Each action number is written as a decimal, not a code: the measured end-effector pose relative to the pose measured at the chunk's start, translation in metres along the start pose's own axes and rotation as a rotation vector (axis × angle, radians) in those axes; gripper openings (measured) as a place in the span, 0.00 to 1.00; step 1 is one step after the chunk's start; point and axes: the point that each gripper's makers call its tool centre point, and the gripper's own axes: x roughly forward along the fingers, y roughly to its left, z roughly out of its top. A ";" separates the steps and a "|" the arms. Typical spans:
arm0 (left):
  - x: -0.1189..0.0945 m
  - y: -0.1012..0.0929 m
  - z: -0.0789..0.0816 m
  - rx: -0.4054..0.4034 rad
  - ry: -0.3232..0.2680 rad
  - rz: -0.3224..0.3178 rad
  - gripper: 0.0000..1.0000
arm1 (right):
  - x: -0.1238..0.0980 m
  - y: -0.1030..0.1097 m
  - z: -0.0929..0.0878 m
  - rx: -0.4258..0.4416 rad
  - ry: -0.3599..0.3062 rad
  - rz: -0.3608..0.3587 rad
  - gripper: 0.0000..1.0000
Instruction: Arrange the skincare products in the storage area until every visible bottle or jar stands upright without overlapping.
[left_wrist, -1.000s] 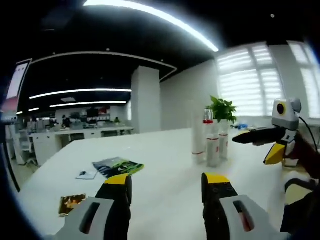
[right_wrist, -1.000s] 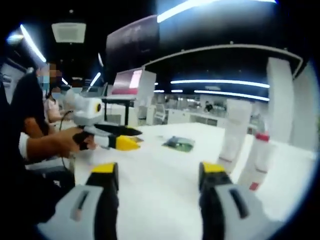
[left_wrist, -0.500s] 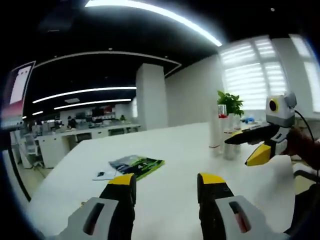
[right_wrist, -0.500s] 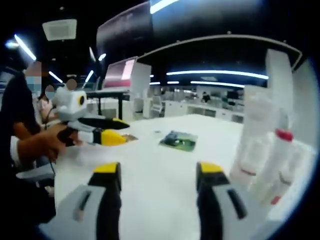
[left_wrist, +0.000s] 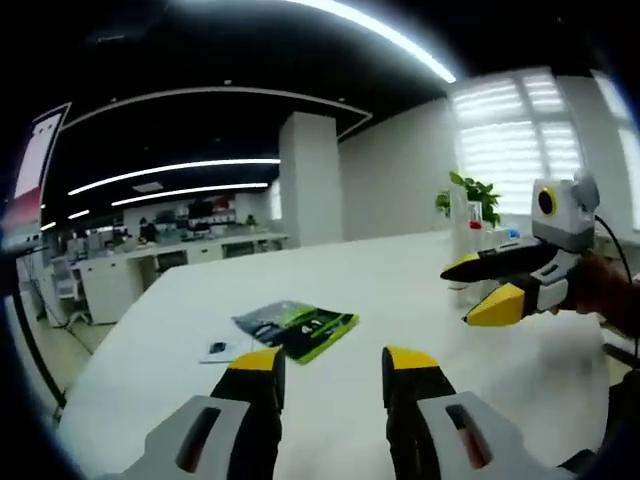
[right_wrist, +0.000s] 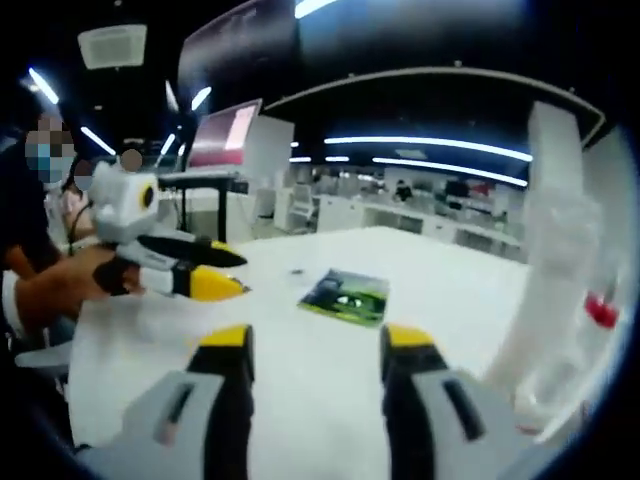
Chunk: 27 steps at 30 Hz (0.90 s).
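Green booklet (left_wrist: 298, 327) on white table (left_wrist: 400, 290), print unreadable

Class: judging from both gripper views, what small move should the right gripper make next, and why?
Probably ease the open, empty right gripper toward the tall white bottles standing at its right, since nothing is grasped and they crowd together, blurred; the left gripper faces the green booklet.

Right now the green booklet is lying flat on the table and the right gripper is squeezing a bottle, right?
Not quite. The green booklet does lie flat on the table, but the right gripper is open and holds nothing, as the right gripper view shows.
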 end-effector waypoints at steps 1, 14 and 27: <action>0.003 0.003 -0.002 -0.001 0.009 0.001 0.37 | 0.004 -0.001 -0.002 0.007 0.007 0.002 0.48; 0.041 0.030 -0.009 -0.010 0.087 -0.016 0.22 | 0.053 -0.027 -0.016 0.104 0.063 -0.033 0.44; 0.075 0.038 -0.012 -0.013 0.139 -0.039 0.11 | 0.085 -0.042 -0.027 0.191 0.106 -0.078 0.41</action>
